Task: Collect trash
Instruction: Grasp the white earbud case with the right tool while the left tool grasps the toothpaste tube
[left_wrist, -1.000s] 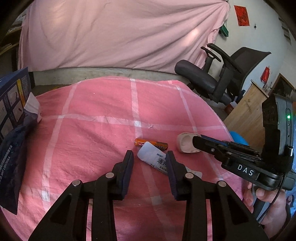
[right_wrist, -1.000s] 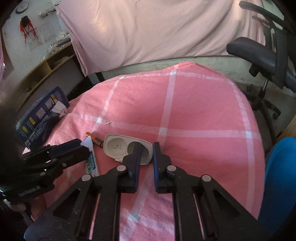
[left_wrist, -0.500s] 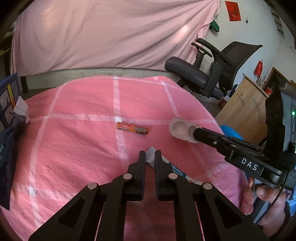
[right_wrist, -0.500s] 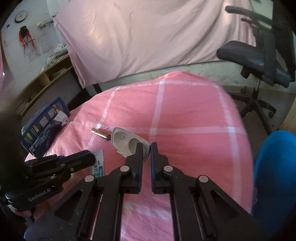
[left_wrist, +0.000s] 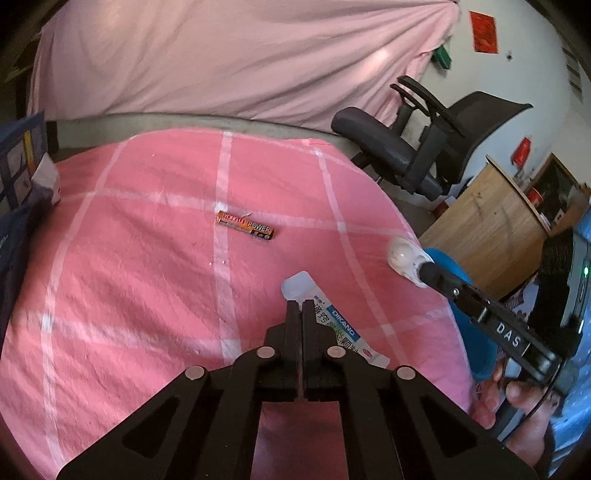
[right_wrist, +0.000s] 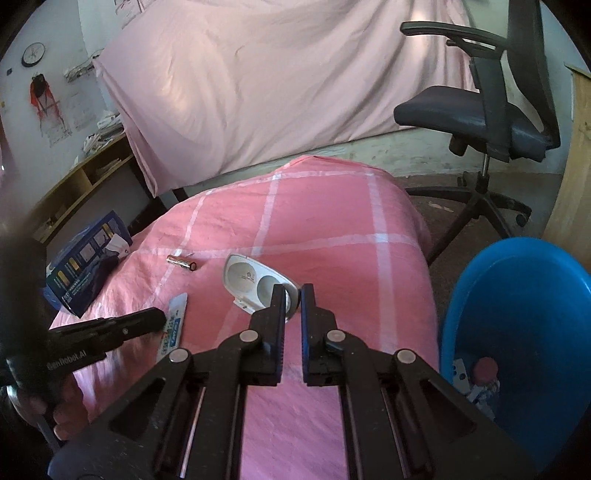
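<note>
**Two light scraps in the grippers, a battery left on the cloth**

The left gripper (left_wrist: 300, 308) has its jaws pressed together on the edge of a flat white-and-blue printed foil sachet (left_wrist: 321, 310). The sachet lies against the pink checked cloth (left_wrist: 129, 258) just ahead and to the right of the fingertips. It looks thin, limp and nearly weightless, with a slick surface. A pinch on one edge may let it droop or slip, so a hold further in would probably be surer.

The right gripper (right_wrist: 293, 295) is nearly shut on the near rim of a white moulded plastic tray with two round wells (right_wrist: 251, 280). The tray seems stiff, hollow and light, and its thin rim looks like the natural place to hold it. It would likely crack if squeezed hard. Whether it rests on the cloth or is lifted, I cannot tell.

Ahead and left of both grippers lies an orange-and-black cylindrical battery (left_wrist: 245, 224). It is hard and smooth, denser than the rest, and apt to roll. It is best taken across its middle.

A round blue plastic bin (right_wrist: 517, 332), to the right of the right gripper, already holds some rubbish.
</note>
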